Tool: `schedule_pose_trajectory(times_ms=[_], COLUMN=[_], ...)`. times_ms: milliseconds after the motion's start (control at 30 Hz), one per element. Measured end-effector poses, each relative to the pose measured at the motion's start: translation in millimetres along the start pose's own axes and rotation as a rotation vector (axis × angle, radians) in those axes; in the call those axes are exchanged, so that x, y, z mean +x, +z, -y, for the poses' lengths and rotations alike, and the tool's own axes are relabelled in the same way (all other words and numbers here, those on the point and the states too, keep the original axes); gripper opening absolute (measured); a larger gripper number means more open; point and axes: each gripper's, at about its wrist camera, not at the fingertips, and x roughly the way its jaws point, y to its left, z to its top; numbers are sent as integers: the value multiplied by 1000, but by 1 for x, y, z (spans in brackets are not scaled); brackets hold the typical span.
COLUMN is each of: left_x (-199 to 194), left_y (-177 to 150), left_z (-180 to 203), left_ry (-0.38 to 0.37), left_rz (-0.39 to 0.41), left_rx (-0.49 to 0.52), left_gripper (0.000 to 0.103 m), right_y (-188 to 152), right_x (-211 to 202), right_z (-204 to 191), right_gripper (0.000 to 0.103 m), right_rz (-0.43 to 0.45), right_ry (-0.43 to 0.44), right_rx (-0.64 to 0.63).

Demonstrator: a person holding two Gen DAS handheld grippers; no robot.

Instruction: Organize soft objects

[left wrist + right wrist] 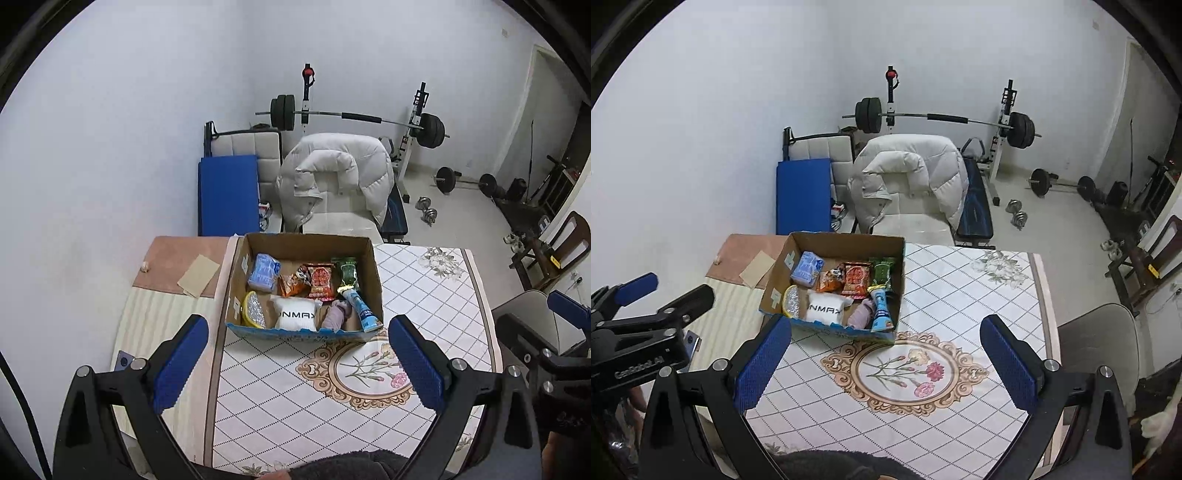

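An open cardboard box [364, 245] [849, 238] stands on the table at its far side. It holds a blue tissue pack [263, 273] [807, 271], orange and red snack bags [320, 280] [855, 278], a green packet [346, 271], a white pouch [297, 313] [824, 309], a yellow scrubber [252, 309], a mauve cloth [335, 314] [862, 314] and a blue tube [364, 308] [881, 308]. My left gripper [297, 363] is open and empty, in front of the box. My right gripper [886, 363] is open and empty over the flower medallion, to the right of the box.
The table [424, 295] has a diamond-pattern cloth with a flower medallion [908, 369]. A piece of cardboard [198, 275] lies on a pink mat at left. A grey chair [1097, 343] stands at right. Behind are a white jacket on a bench [332, 173] and a barbell rack [354, 118].
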Motion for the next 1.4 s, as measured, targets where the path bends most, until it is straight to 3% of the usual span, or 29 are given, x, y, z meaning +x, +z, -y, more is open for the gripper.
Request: schedule_pose_trajectory(times_ms=[400,733,1400], left_x=[26,31,36], left_y=[3,3,-1], left_z=[-1,0,6], left_ry=[55,68,53], left_rz=[12,15,-5], left_rx=[-17,-24,-16], left_gripper=[103,103,103], right_y=[8,7,4], right_x=[24,44,42], right_z=[13,17,23], right_gripper=[103,103,103], right_rz=[22,-14,-17], right_ry=[-73,-76,-82], right_rx=[30,34,25])
